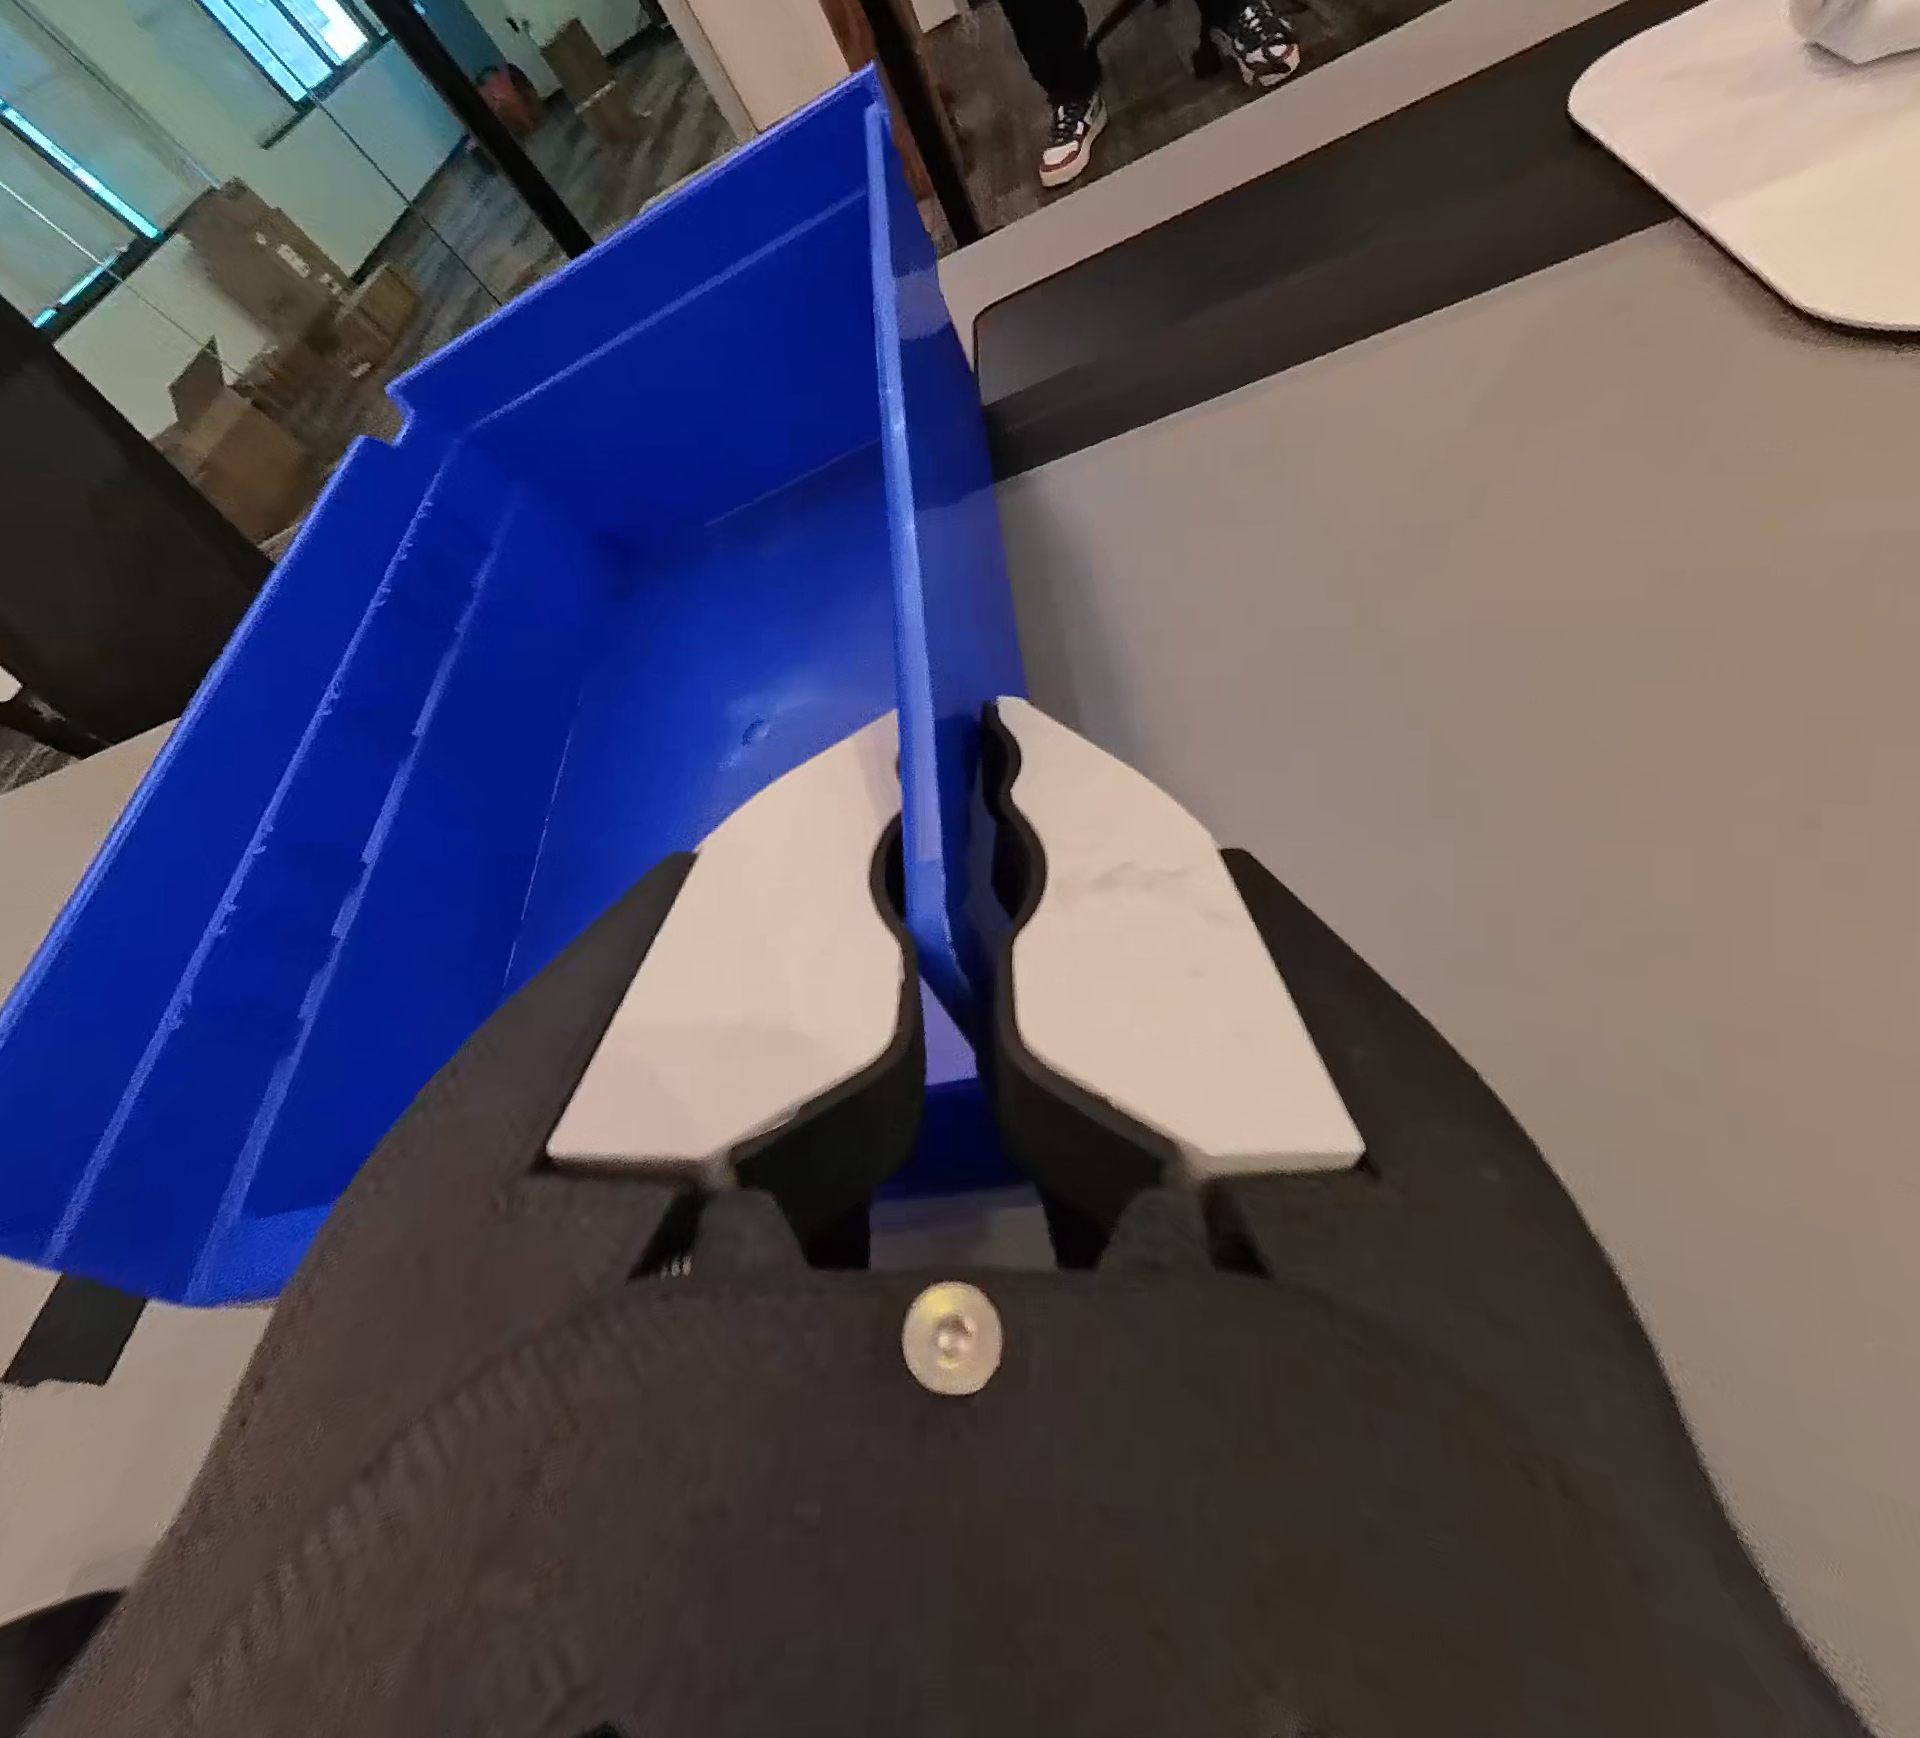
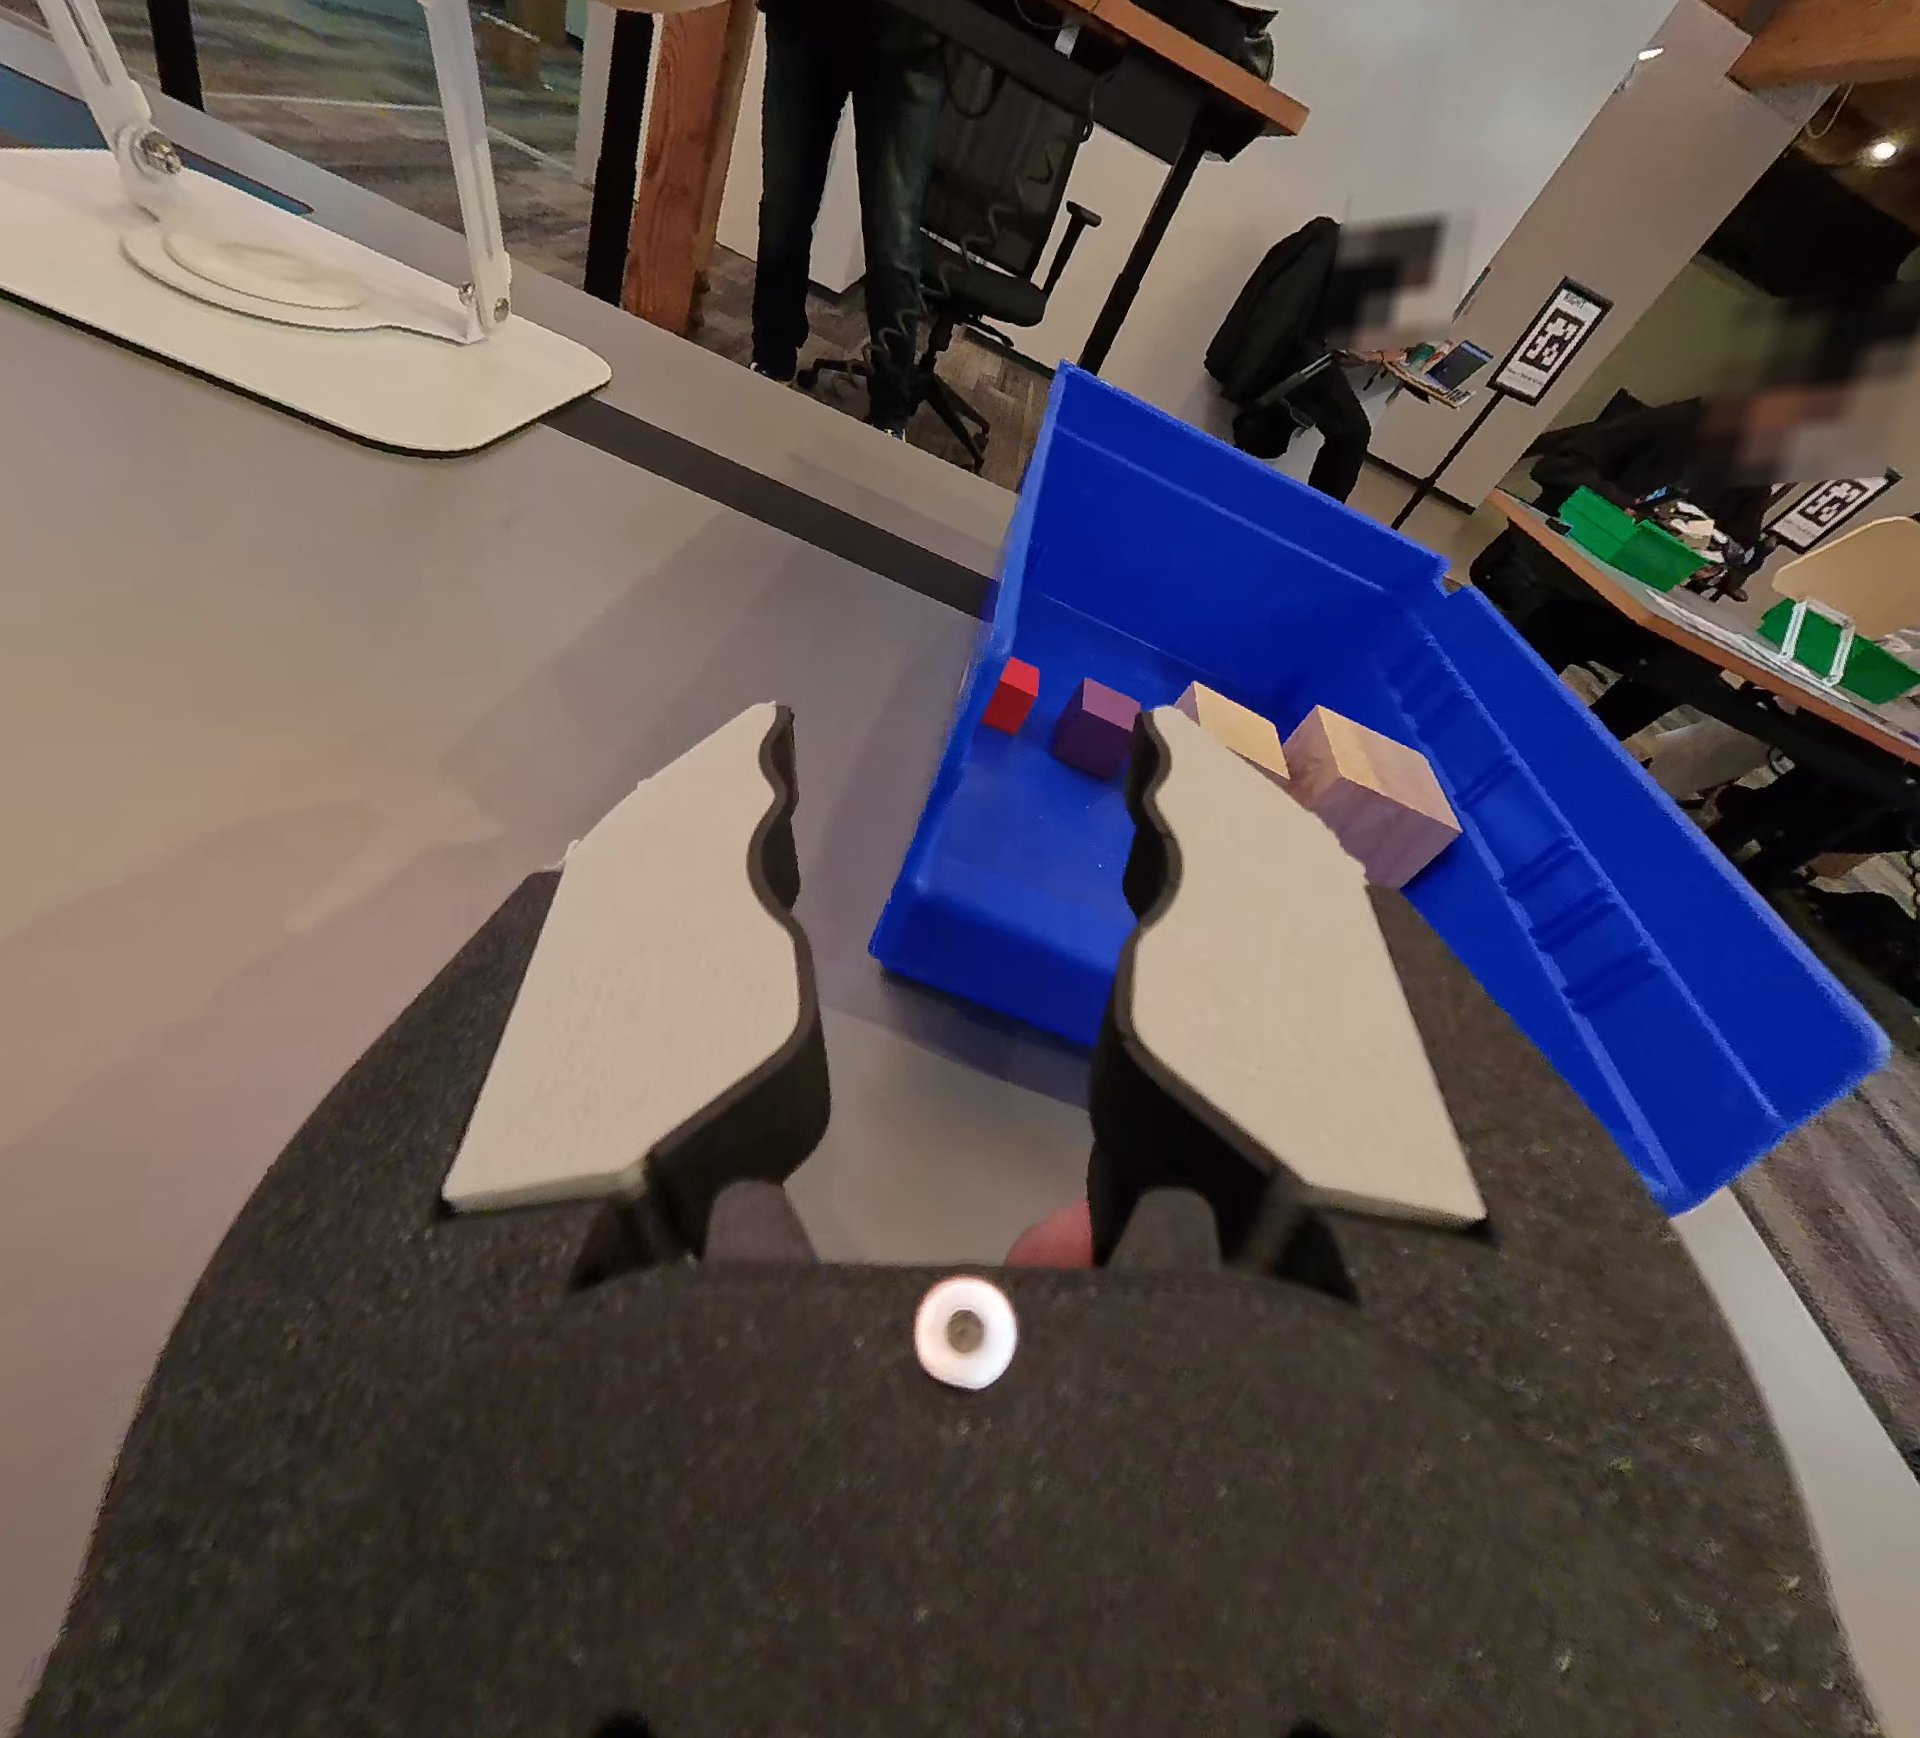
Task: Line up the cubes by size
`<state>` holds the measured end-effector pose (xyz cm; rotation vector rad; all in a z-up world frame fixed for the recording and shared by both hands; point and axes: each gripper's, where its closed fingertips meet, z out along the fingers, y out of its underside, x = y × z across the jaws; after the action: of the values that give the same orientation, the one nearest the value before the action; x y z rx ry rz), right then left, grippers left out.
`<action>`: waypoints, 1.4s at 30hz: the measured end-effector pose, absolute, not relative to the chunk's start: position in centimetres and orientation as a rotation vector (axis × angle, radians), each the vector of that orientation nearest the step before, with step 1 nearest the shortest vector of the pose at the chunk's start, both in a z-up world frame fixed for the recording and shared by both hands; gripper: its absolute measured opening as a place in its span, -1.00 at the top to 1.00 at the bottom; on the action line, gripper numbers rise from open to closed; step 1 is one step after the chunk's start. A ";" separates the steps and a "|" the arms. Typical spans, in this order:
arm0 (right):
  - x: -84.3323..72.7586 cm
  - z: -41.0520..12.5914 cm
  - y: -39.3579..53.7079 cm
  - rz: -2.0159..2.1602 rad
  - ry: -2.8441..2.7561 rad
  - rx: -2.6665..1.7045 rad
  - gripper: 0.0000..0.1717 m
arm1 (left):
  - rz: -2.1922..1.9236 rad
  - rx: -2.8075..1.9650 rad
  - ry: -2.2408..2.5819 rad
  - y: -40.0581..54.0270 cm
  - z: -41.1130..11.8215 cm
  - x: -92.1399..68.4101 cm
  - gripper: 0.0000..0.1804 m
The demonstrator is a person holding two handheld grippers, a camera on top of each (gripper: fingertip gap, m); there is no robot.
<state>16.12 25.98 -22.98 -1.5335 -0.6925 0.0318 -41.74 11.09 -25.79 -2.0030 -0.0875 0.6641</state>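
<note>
Already the cubes stand in a row across the far part of the blue bin's (image 2: 1039,878) floor: a small red cube (image 2: 1013,696) at the left by the bin's left wall, a purple cube (image 2: 1096,727) just to its right, then a pale wooden cube (image 2: 1242,732) partly hidden behind a fingertip, and the largest pale cube (image 2: 1371,795) at the right near the ribbed side wall. Read left to right they step up in size, so the line looks close to done, though the third cube's full outline cannot be seen.

The left gripper (image 1: 951,857) is clamped on the bin's thin right-hand wall (image 1: 914,649), one finger inside the bin and one outside, with the rim running up between them. The right gripper (image 2: 961,815) hangs spread and bare over the grey table (image 2: 416,649) at the bin's near left corner, short of the cubes; the red and purple ones lie just beyond its right fingertip (image 2: 1169,753).

The risk, as I judge it, lies in that wall grip. The bin seems tipped in the right wrist view, and any tug or twist from the left tongs could slide the cubes together or out of line. The right tongs, coming in over the near lip, could also knock the small red cube against the wall, or nudge the purple one while reaching past it.
</note>
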 end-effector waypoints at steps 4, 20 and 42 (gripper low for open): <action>16.0 -23.1 26.0 0.025 -0.702 -1.534 0.30 | 0.648 -2.011 -0.073 10.3 -25.8 -40.9 0.93; 16.2 -24.3 28.3 -0.046 -0.741 -1.603 0.55 | 0.536 -2.032 0.056 6.0 -25.9 -36.4 0.92; 16.0 -25.4 26.1 0.061 -0.835 -1.662 0.95 | 0.243 -2.093 0.311 -2.7 -26.1 -30.5 0.94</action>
<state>16.01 26.10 -25.40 -1.6618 -0.8355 0.0615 -30.47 -2.67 -26.13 -2.0925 0.3112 0.2426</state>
